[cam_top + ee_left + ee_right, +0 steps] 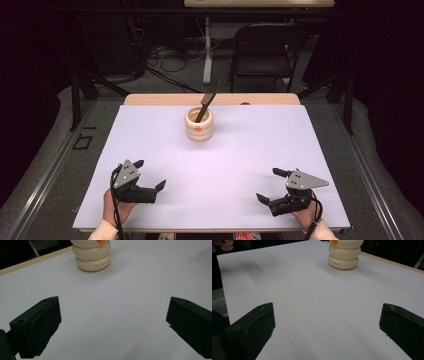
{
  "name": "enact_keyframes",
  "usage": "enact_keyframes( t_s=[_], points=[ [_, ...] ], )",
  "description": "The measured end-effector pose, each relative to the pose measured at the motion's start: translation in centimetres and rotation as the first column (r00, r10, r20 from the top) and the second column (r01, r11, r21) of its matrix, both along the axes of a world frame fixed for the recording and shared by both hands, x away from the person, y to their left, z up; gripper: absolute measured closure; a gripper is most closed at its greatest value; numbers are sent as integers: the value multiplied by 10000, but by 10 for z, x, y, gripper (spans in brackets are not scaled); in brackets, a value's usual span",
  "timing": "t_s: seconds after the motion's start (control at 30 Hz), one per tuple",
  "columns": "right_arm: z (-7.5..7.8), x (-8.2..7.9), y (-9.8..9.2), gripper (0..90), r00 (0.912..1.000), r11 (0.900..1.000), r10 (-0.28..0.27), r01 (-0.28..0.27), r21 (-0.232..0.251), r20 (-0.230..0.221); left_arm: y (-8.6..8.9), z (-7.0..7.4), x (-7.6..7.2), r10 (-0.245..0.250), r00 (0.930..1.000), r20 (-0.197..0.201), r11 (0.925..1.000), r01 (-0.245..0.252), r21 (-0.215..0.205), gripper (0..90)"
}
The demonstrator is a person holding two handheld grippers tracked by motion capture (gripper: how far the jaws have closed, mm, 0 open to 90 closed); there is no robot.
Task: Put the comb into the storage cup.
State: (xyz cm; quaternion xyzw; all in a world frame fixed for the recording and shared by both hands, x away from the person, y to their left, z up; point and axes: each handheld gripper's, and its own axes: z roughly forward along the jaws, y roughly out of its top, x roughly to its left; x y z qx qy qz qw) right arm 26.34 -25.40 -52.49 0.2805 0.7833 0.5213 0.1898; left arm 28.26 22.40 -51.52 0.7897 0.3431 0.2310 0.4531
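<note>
Knife (207, 102) in holder (199, 127); table (250, 150) rear

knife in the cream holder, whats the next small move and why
Probably reach the right hand-held gripper forward toward the knife leaning out of the cream holder. Both it and the left hand-held gripper sit open and empty near the table's front edge, far from the holder, so nothing can be grasped until one closes that gap.
</note>
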Motion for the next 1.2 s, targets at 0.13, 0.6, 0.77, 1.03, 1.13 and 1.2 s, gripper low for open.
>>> enact_keyframes(
  t_s=[0.13,0.6,0.77,1.03,1.13,1.2],
  points=[
    [0,0,0,0,10000,10000,13,-13,10,6,3,-1,-5,116,9999,16,9999,-116,-84,0],
    [-1,1,1,0,10000,10000,64,-64,-33,-71,4,-7,-21,-78,10000,-49,10000,78,-19,0],
    [-2,2,2,0,9999,10000,76,-77,-39,-112,5,-9,-26,-34,10000,-29,10000,34,-26,0],
    [-1,1,2,0,9999,10000,68,-68,-50,-87,6,-12,-32,19,9999,-151,10000,-18,70,0],
    [-2,2,1,0,9999,10000,58,-59,-45,-104,6,-11,-34,37,10000,-31,10000,-37,93,0],
    [-1,1,2,0,10000,10000,63,-63,-33,-68,7,-12,-34,32,10000,-10,10000,-32,59,0]
  ],
)
